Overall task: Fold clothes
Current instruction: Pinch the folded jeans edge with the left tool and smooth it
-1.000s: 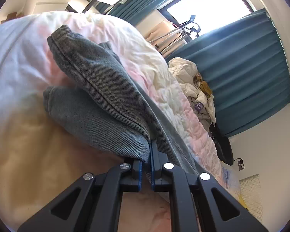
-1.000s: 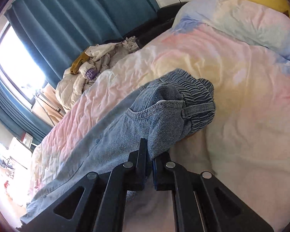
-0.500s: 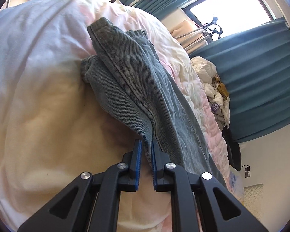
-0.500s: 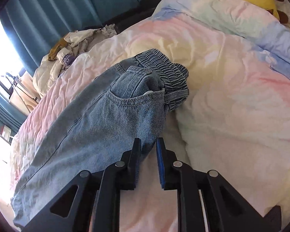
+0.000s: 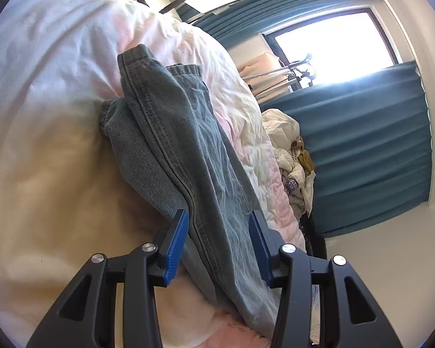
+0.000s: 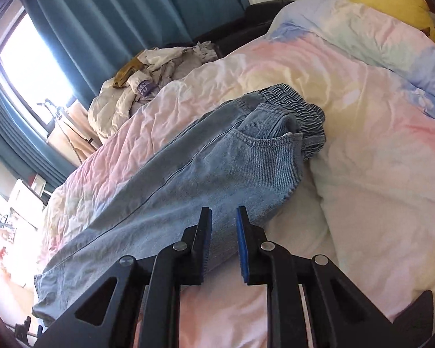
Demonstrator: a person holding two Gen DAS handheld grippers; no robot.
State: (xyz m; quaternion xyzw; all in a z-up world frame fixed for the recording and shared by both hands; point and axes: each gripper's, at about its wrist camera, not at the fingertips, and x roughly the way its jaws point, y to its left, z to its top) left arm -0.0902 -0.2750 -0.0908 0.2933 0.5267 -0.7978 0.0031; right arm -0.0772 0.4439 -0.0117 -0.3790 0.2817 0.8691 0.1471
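Folded lengthwise, the blue jeans [image 5: 174, 133] lie on the pastel duvet [image 5: 43, 116]. My left gripper [image 5: 217, 232] sits over the leg part with its jaws opening. The denim runs between the blue pads [image 5: 177, 240], and neither pad presses on it. In the right wrist view the jeans [image 6: 203, 168] show a back pocket and an elastic waistband [image 6: 293, 104] at the far end. My right gripper [image 6: 223, 223] hovers just short of the hip fold. Its jaws stand a little apart and grip nothing.
A heap of crumpled clothes [image 6: 148, 87] lies beyond the far side of the bed, below teal curtains [image 5: 362, 150] and a bright window [image 6: 29, 66]. A yellow pillow [image 6: 397, 3] sits at the head of the bed. The duvet [image 6: 377, 159] stretches out to the right of the jeans.
Both grippers have let go of the denim that they held. The left jaws spread wide over the leg. The right jaws parted slightly and drew back from the waist end.
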